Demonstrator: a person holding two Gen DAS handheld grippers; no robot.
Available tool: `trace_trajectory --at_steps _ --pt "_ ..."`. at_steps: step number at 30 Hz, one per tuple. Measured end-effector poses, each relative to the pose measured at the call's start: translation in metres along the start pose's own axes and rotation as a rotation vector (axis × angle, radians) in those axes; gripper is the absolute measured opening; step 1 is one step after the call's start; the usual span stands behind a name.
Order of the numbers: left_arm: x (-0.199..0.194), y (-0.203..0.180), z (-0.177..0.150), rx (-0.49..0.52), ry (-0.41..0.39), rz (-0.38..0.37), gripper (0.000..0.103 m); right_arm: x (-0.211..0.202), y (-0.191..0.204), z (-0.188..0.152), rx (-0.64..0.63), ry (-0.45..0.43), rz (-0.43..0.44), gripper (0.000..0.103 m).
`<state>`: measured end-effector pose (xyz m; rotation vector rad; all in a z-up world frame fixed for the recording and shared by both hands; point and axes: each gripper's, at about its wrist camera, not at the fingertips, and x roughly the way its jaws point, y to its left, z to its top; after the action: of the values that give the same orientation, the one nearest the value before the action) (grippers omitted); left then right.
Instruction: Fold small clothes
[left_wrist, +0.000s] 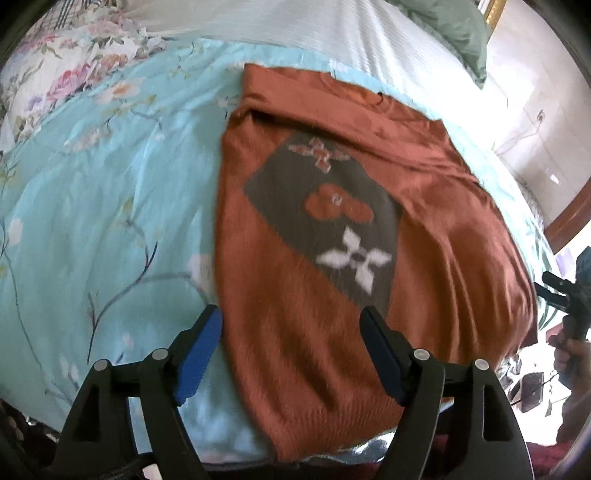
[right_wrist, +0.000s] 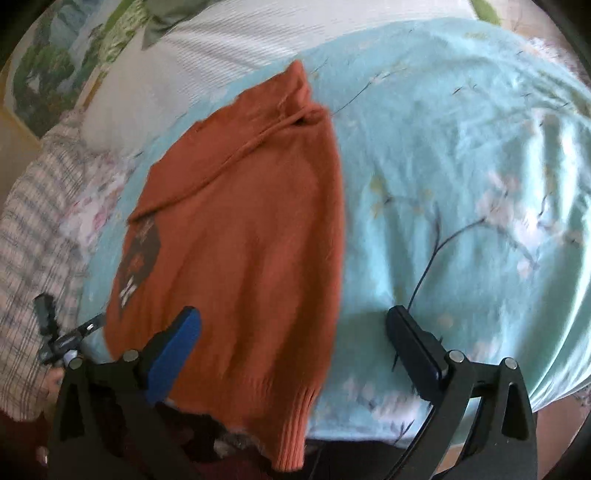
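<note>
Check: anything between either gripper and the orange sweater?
Nothing visible. The left gripper and right gripper both hang open just over the near hem of the sweater, which lies flat on the blue floral bedspread with nothing on top.

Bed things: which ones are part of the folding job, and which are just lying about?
Part of the job:
orange sweater
left hand-held gripper, open
right hand-held gripper, open

Just lying about:
blue floral bedspread
white blanket
green pillow
checked cloth
</note>
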<state>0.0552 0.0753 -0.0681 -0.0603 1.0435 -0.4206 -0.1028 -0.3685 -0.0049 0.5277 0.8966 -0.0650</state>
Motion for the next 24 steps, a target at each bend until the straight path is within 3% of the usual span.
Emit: trace_trajectory --at_steps 3,9,10,11,14,16,22,24 --pt "-0.003 0.01 -0.012 -0.036 0.024 -0.053 0.078 0.005 -0.002 -0.006 -0.005 0.065 0.121 0.103" --pt "-0.008 0.028 -0.029 -0.13 0.017 -0.191 0.077 0.007 -0.018 -0.005 0.053 0.062 0.272 0.102" --pt "-0.008 0.029 -0.029 -0.139 0.017 -0.207 0.077 0.006 -0.016 -0.006 0.046 0.053 0.271 0.088" --pt "-0.009 0.029 -0.03 -0.145 0.018 -0.223 0.076 0.005 -0.011 -0.008 0.017 0.048 0.255 0.055" --pt "-0.01 0.024 -0.031 -0.123 0.028 -0.25 0.061 0.016 -0.011 -0.014 0.047 0.088 0.245 0.021" --pt "-0.008 0.02 -0.033 -0.092 0.047 -0.259 0.058 0.019 -0.02 -0.02 0.094 0.069 0.249 0.014" --pt "-0.008 0.023 -0.039 -0.06 0.082 -0.309 0.053 0.017 -0.024 -0.025 0.117 0.069 0.299 0.015" --pt "-0.008 0.026 -0.041 -0.064 0.084 -0.314 0.045 0.016 -0.023 -0.024 0.113 0.078 0.301 0.015"
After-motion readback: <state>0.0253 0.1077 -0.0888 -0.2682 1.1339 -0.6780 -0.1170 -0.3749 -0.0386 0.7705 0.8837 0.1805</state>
